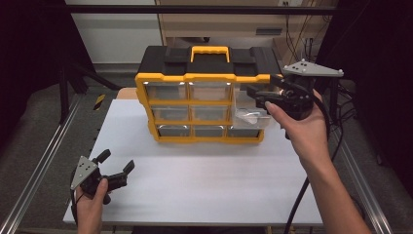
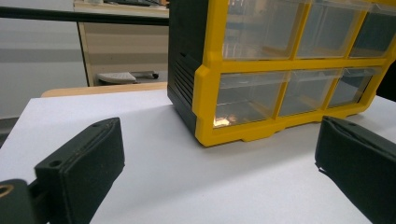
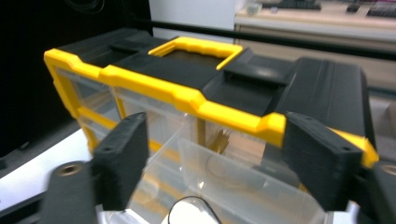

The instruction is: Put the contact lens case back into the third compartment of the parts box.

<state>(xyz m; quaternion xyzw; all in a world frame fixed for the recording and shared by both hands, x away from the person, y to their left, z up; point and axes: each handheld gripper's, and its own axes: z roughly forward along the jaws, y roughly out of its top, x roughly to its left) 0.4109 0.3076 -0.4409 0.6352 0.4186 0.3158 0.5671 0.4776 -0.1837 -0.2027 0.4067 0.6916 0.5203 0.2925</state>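
The left gripper [image 1: 116, 168] rests low over the near left part of the table, its two blocky black jaws spread wide with nothing between them. In the left gripper view their pads [image 2: 88, 165] look matte and finely ridged, with bare white surface showing in the gap. A grey three-cornered plate [image 1: 83, 170] sits on top, and the person's left hand [image 1: 92, 202] wraps the handle from below.

The right gripper [image 1: 265, 95] is held up at the right end of the organizer, jaws parted and released. In the right gripper view its ribbed black pads [image 3: 122, 158] stand either side of a clear plastic drawer [image 3: 243, 186], which is pulled out of the cabinet toward the camera; the jaws do not visibly touch it. The right hand [image 1: 299, 129] grips the body, a black cable [image 1: 299, 195] trailing down beside the forearm.

The organizer [image 1: 204, 78] stands upright at the far middle of the white table [image 1: 204, 180]. It is a boxy cabinet with a glossy yellow front frame [image 2: 205, 93], a black ribbed shell, a yellow carry handle [image 1: 210, 50] lying flat on top, and rows of transparent, rectangular drawers.
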